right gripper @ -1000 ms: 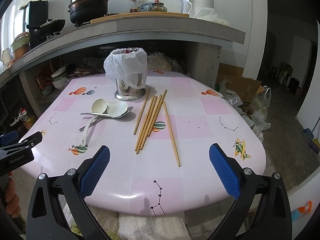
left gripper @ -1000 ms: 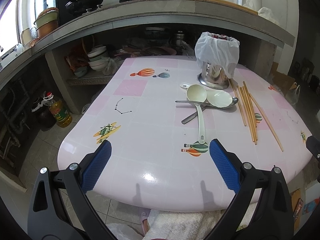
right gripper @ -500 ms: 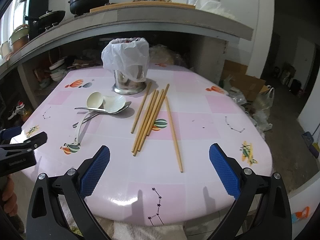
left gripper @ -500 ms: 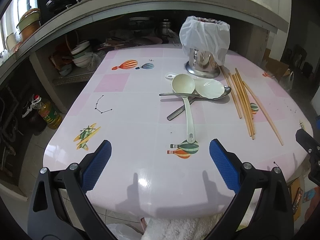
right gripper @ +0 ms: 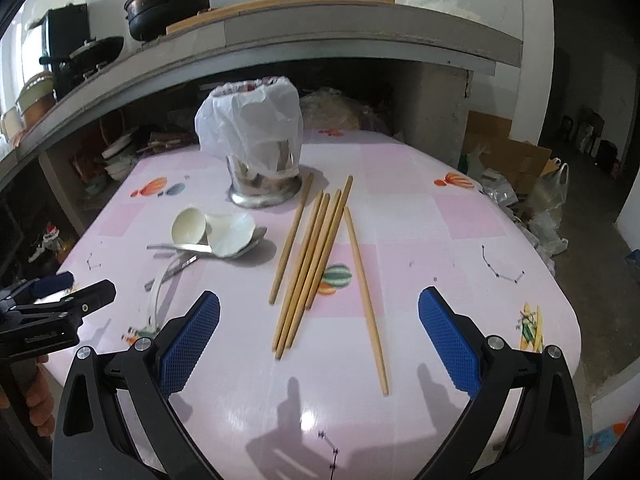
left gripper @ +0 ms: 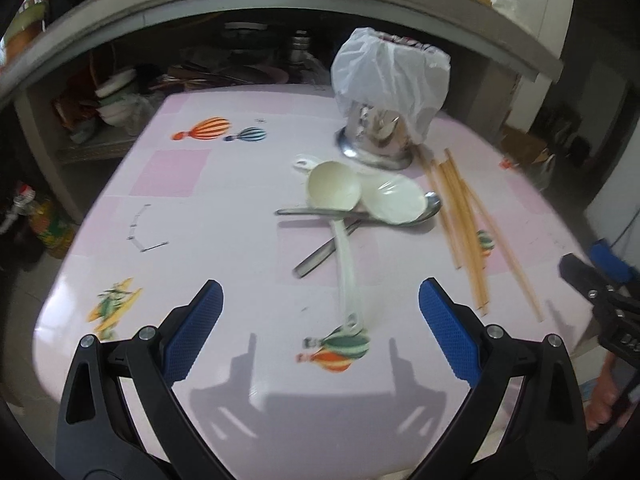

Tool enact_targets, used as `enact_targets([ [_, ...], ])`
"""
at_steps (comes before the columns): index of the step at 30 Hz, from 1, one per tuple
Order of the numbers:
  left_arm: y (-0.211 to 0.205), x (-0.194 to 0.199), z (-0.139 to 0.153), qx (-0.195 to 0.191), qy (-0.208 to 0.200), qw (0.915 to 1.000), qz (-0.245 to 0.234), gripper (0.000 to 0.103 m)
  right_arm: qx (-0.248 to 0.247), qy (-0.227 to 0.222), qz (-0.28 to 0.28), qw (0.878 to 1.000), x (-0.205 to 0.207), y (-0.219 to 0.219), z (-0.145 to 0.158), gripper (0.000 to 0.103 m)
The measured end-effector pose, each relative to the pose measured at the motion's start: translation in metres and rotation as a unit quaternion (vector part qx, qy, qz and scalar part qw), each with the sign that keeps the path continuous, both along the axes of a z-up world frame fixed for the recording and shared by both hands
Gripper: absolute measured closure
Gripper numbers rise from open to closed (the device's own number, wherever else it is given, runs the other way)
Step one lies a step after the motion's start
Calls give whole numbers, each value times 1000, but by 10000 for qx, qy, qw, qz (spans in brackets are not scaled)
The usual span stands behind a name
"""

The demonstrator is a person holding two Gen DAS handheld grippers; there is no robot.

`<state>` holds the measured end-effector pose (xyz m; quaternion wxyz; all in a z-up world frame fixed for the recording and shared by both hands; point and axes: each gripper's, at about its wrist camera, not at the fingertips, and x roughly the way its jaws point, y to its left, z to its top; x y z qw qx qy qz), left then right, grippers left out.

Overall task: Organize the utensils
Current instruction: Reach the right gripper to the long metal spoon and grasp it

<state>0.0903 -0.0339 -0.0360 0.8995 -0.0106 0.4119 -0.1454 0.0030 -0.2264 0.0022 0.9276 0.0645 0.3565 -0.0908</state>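
A steel utensil holder lined with a white plastic bag stands at the back of the pink table. In front of it lie two cream plastic ladles crossed over metal spoons. Several wooden chopsticks lie to their right. My left gripper hovers open above the near table edge, just short of the ladle handle. Open too, my right gripper hangs over the near ends of the chopsticks, empty.
A concrete counter with pots and bottles runs behind the table; bowls and dishes sit on the shelf beneath. An oil bottle stands on the floor at left. Cardboard and bags lie on the floor at right.
Both grippers have moved forward over the table and closer to the utensils. Their jaws stay open. Nothing on the table has shifted.
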Motion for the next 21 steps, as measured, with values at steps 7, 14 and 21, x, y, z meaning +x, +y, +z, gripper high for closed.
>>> enact_targets([
  [7,-5,11,-3,-537,40,9984,-180,8,-73,-152,183,9997,16,-7,-1,6],
  [14,-15,15,-9,-598,-181,9974,-371,8,165,-143,350,9991,38,-10,-2,6],
  [21,-18,24,-17,-203,-268,9987,-376,8,900,88,591,9941,62,-18,-12,21],
])
